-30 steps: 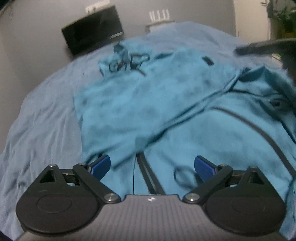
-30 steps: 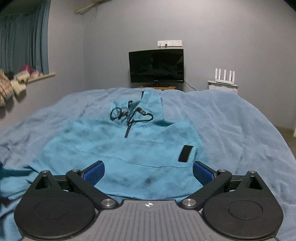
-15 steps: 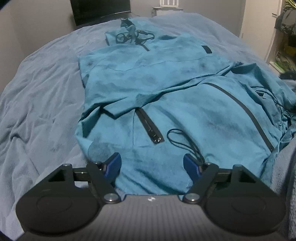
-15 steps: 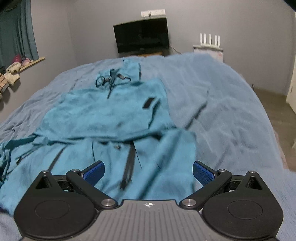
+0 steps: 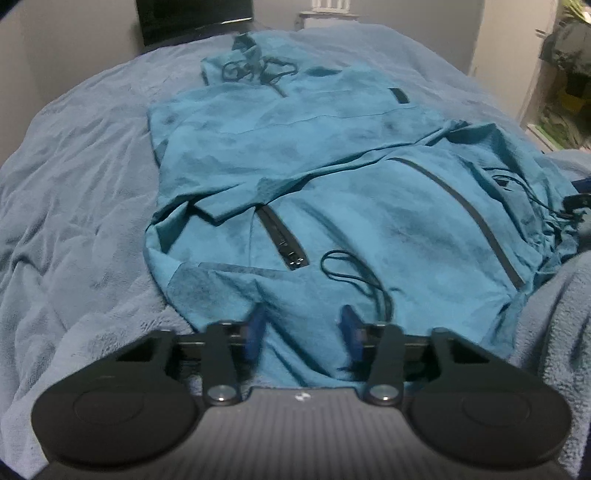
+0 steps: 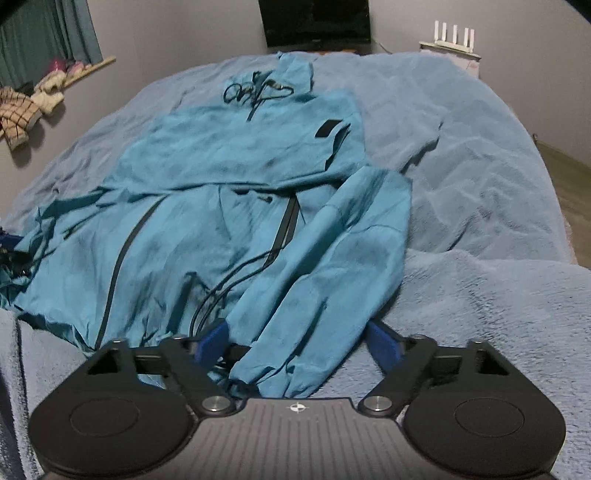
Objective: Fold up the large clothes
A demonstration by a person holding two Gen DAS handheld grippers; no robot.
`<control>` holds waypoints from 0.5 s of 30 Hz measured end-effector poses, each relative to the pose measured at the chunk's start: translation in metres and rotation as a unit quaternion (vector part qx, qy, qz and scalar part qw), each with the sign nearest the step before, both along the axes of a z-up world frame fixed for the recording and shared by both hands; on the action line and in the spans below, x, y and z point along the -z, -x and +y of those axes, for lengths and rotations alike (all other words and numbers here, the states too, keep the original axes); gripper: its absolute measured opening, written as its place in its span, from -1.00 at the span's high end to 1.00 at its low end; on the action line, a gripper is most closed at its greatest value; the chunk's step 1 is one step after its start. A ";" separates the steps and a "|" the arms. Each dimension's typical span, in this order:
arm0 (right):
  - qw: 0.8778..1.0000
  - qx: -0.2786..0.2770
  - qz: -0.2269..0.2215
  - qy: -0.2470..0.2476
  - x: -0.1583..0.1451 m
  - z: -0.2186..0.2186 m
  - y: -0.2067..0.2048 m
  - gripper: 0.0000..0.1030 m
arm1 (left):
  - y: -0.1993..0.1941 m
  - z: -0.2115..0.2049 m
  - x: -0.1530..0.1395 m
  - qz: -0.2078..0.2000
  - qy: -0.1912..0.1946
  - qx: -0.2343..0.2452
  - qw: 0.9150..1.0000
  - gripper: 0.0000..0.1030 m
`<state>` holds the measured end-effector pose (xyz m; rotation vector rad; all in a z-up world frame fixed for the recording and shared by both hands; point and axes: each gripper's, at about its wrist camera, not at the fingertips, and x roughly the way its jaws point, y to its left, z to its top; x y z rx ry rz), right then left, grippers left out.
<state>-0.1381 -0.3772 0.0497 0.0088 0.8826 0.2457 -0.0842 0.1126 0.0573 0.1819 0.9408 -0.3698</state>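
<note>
Both grippers nearer, jacket [image 5: 332, 206] hem between closing jaws

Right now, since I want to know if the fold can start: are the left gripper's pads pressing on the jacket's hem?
Cannot tell. In the left wrist view the left gripper has been closing around the jacket hem, but its pads are blurred.

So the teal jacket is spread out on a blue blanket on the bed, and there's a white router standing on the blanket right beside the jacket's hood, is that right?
Not quite. The teal jacket does lie spread on the blue blanket, but the white router is not on the blanket beside the hood. It stands off the bed, on a unit against the far wall, right of the dark screen. The right wrist view shows this.
</note>
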 end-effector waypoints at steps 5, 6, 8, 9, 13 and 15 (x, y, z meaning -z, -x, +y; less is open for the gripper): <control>1.000 0.017 -0.006 -0.009 0.002 -0.004 -0.002 0.43 | 0.005 -0.002 -0.007 -0.028 -0.004 -0.001 1.000 0.79; 1.000 0.017 -0.013 -0.013 0.000 -0.005 -0.002 0.65 | 0.005 0.000 -0.009 -0.033 0.002 -0.005 0.999 0.83; 0.999 0.016 -0.032 -0.018 -0.006 -0.007 -0.002 0.77 | 0.004 0.007 -0.019 -0.047 0.023 -0.016 0.999 0.84; 0.999 0.014 -0.041 -0.028 -0.010 -0.008 -0.002 0.82 | 0.003 0.010 -0.025 -0.054 0.032 -0.021 0.998 0.85; 0.996 0.015 -0.075 -0.055 -0.025 -0.012 -0.010 0.88 | -0.003 0.022 -0.046 -0.085 0.068 -0.042 0.993 0.85; 0.993 0.014 -0.098 -0.062 -0.036 -0.015 -0.017 0.91 | -0.008 0.028 -0.056 -0.102 0.090 -0.052 0.989 0.85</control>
